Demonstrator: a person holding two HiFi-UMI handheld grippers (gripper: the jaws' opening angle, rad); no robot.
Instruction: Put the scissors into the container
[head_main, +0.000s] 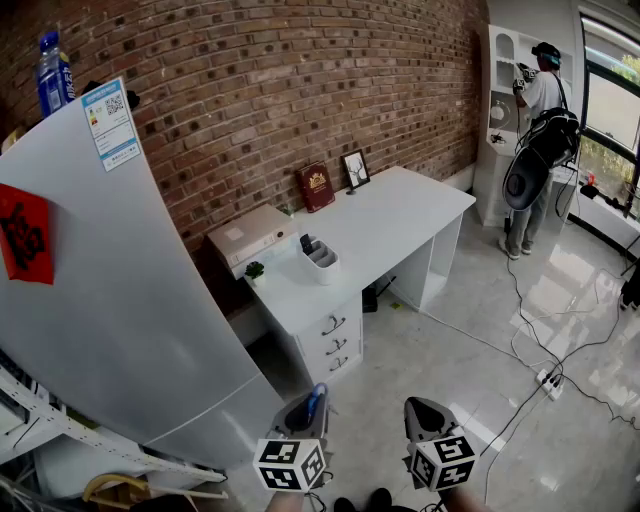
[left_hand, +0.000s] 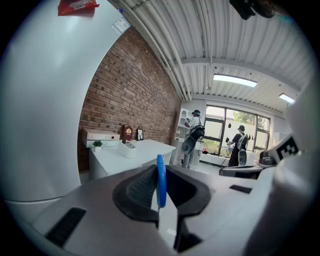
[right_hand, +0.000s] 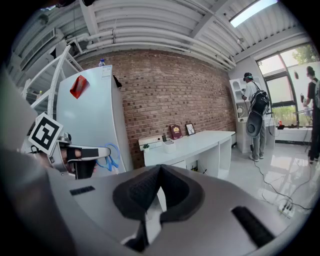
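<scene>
The scissors (head_main: 314, 400), blue-handled, are clamped in my left gripper (head_main: 305, 412) at the bottom of the head view. In the left gripper view a blue handle (left_hand: 161, 180) stands edge-on between the closed jaws of the left gripper (left_hand: 161, 172). The right gripper view shows the blue loops (right_hand: 107, 156) sticking out of the left gripper. My right gripper (head_main: 425, 415) is beside it, and the right gripper (right_hand: 159, 175) is shut on nothing. The container (head_main: 320, 262), a white desk organizer, stands on the white desk (head_main: 400, 215) well ahead; the container (left_hand: 127, 148) is far off.
A tall white fridge (head_main: 120, 300) fills the left, a bottle (head_main: 52, 72) on top. On the desk: white box (head_main: 250, 238), small plant (head_main: 254, 270), red book (head_main: 316, 186), picture frame (head_main: 355, 170). A person (head_main: 535, 130) stands far right; cables and a power strip (head_main: 550, 382) cross the floor.
</scene>
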